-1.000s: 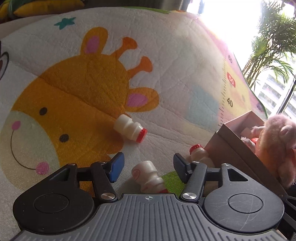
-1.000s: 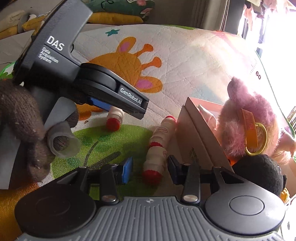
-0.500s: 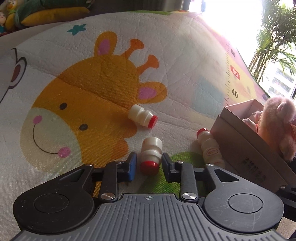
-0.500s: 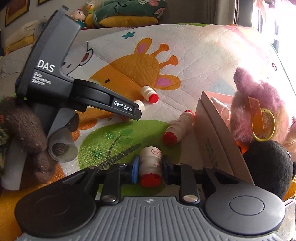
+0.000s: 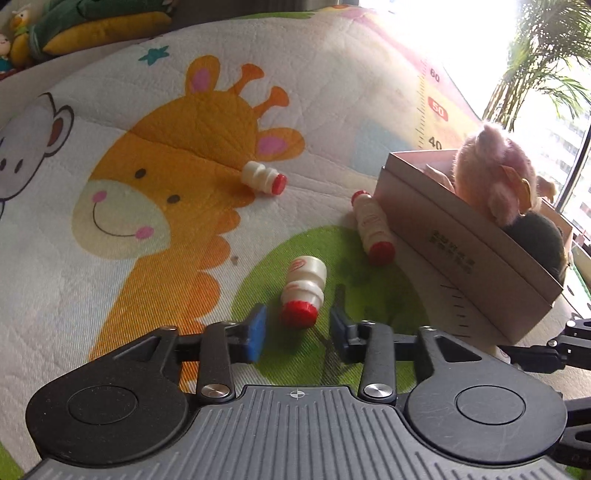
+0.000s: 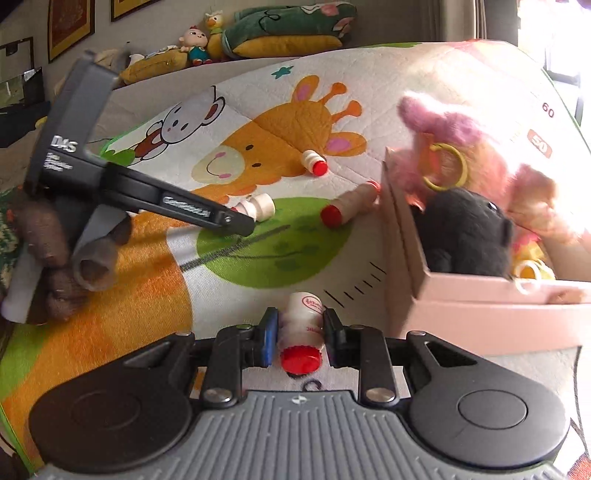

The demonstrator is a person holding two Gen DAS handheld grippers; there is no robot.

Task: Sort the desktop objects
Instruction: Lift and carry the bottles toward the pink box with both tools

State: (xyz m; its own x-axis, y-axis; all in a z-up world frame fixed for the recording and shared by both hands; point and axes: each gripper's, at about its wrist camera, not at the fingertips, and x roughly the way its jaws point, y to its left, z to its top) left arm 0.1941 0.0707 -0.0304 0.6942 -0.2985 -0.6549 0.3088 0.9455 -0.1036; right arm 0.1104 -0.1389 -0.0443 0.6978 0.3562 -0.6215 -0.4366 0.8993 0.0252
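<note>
Several small white drink bottles with red caps lie on the giraffe play mat. My left gripper (image 5: 297, 328) is opening. One bottle (image 5: 303, 288) lies on the green patch between its jaws, cap towards me, and the pads stand clear of it. Two more bottles lie beyond, one on the giraffe (image 5: 264, 177) and one against the cardboard box (image 5: 371, 229). My right gripper (image 6: 299, 328) is shut on another bottle (image 6: 303, 319), held above the mat just left of the box's near corner (image 6: 421, 295). The right wrist view also shows the left gripper (image 6: 236, 221) over its bottle (image 6: 260, 208).
The open cardboard box (image 5: 461, 251) on the right holds a pink plush toy (image 5: 495, 177) and a black plush toy (image 6: 465, 229). A brown-gloved hand (image 6: 44, 236) holds the left gripper. Cushions and toys (image 6: 280, 33) line the mat's far edge.
The left gripper shut on its bottle, dragged it onto the green patch, then opened and let it go. The right gripper closed on a bottle and carried it back beside the box corner.
</note>
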